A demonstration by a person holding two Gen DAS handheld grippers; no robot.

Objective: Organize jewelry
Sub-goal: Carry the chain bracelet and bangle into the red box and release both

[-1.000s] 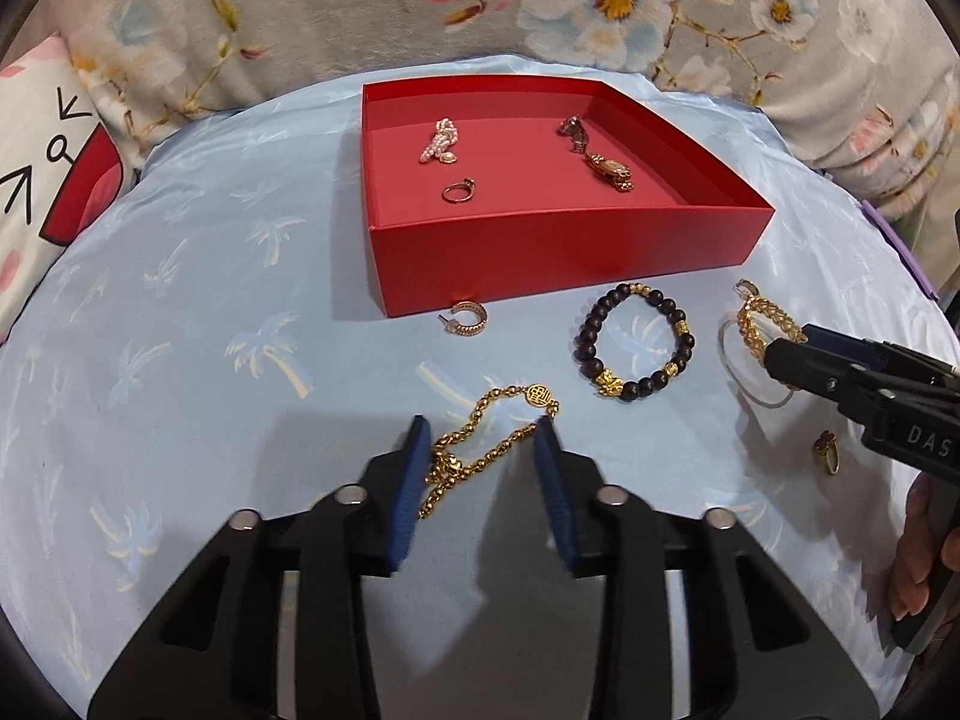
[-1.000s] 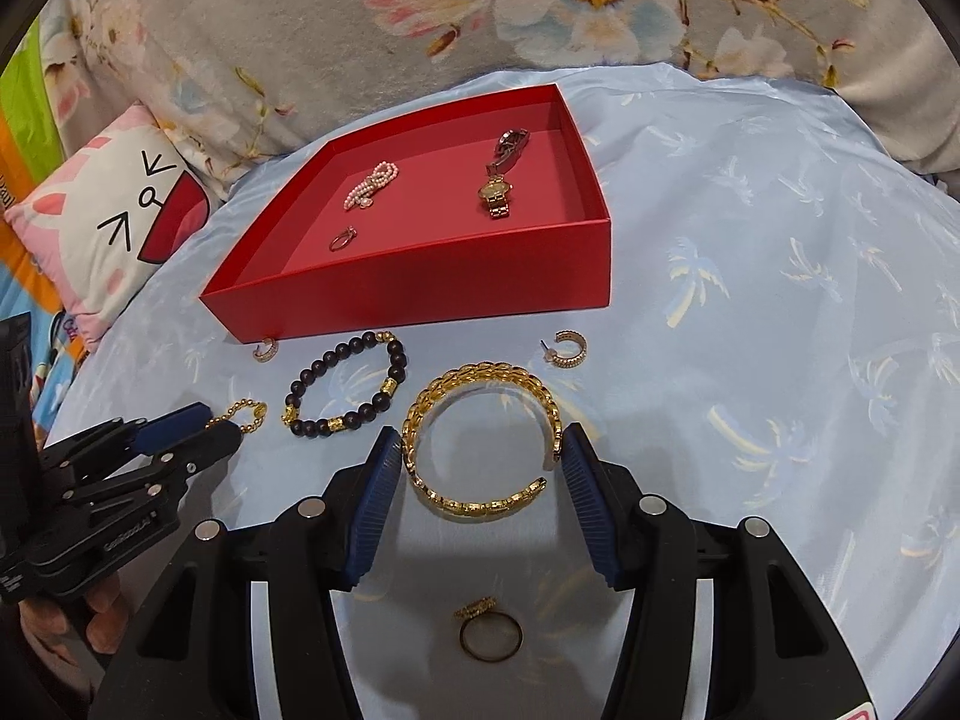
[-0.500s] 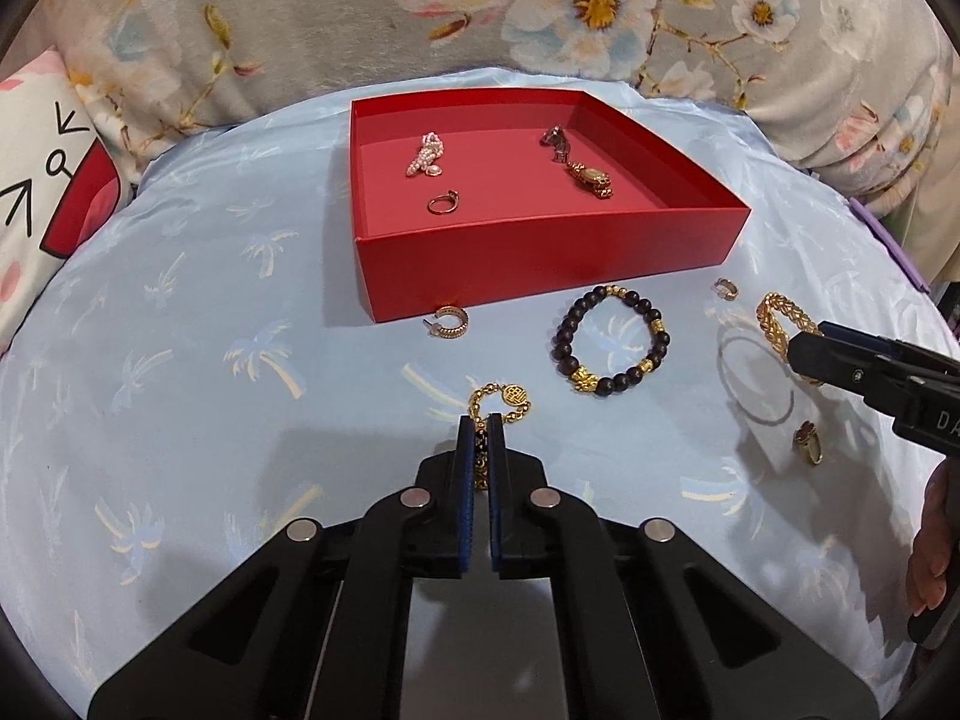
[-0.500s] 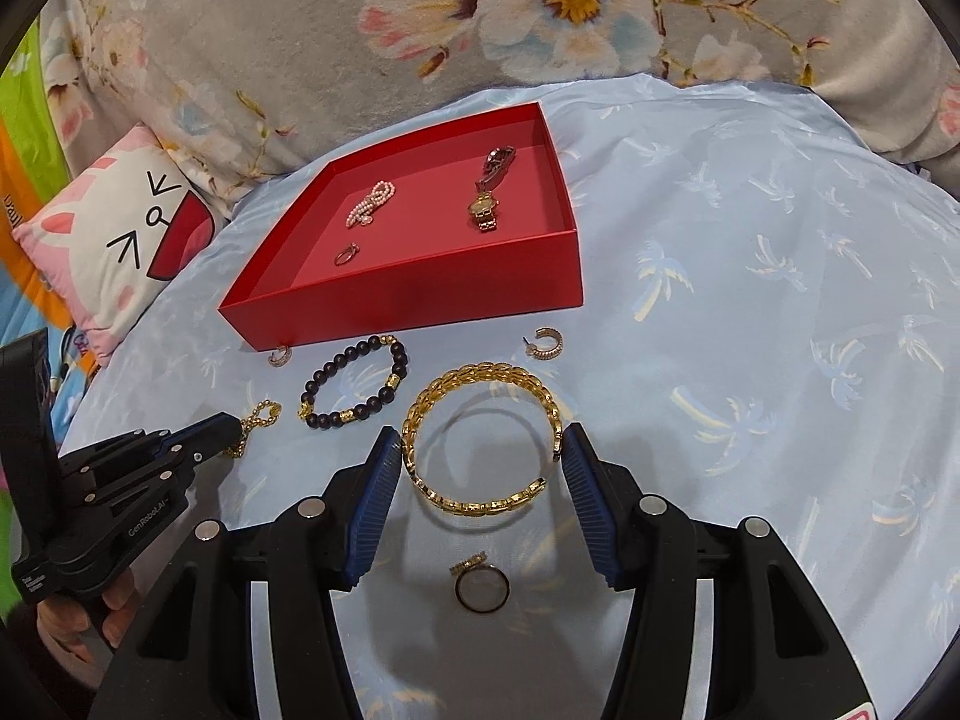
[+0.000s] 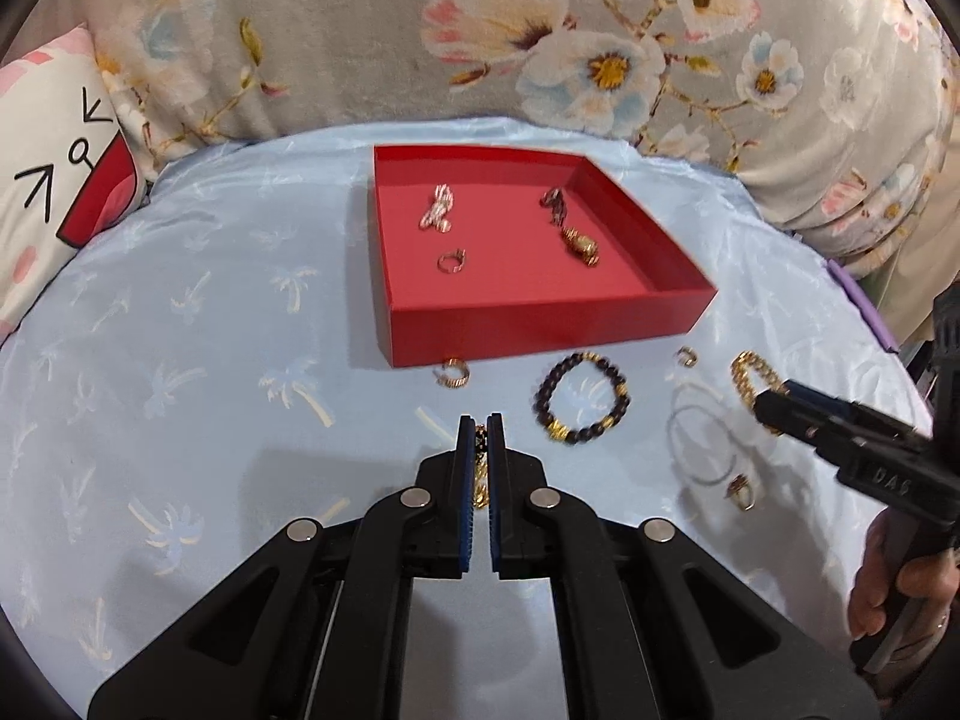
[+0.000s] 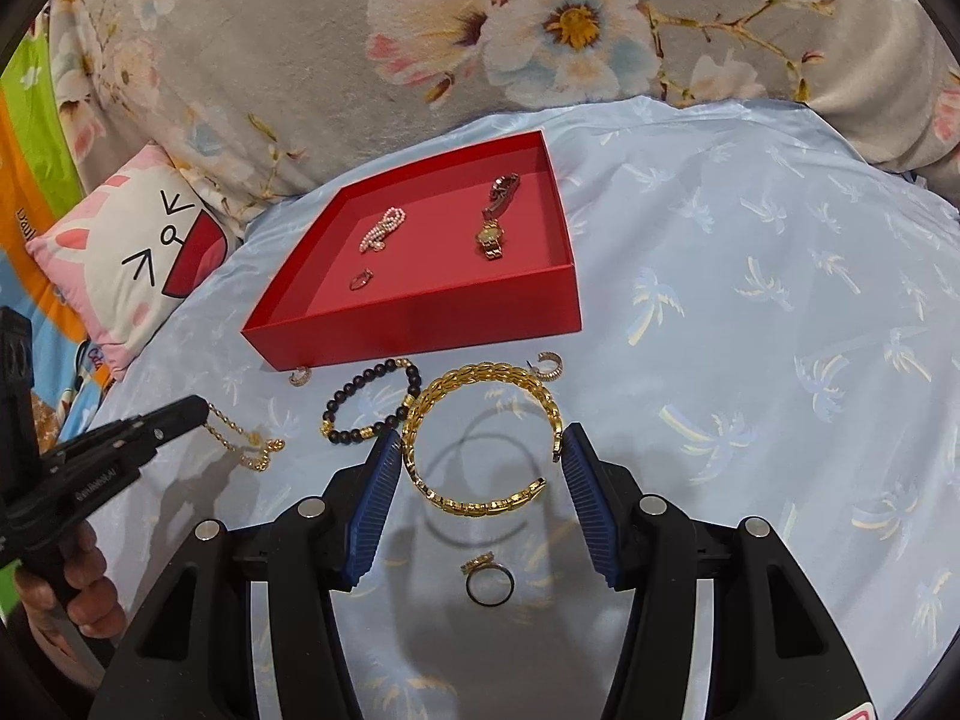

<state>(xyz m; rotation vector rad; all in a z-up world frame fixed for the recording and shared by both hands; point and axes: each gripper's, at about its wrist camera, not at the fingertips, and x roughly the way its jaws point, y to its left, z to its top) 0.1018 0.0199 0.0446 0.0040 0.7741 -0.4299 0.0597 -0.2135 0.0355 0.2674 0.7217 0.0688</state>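
Three pieces already sat in the open red cardboard tray (image 6: 420,324). Left gripper (image 5: 480,426) was clenched on the gold chain bracelet (image 6: 252,444); right gripper (image 6: 480,450) gaped around the gold link bangle (image 6: 480,378). Beaded bracelet, hoops and ring were left near the tray's front edge

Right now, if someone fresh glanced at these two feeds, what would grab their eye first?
The red tray stands out on the pale blue cloth, with a pearl piece, a watch and a small ring inside. In front of it, the open right gripper frames a gold bangle, which casts a shadow on the cloth, while the left gripper is shut on a gold chain.
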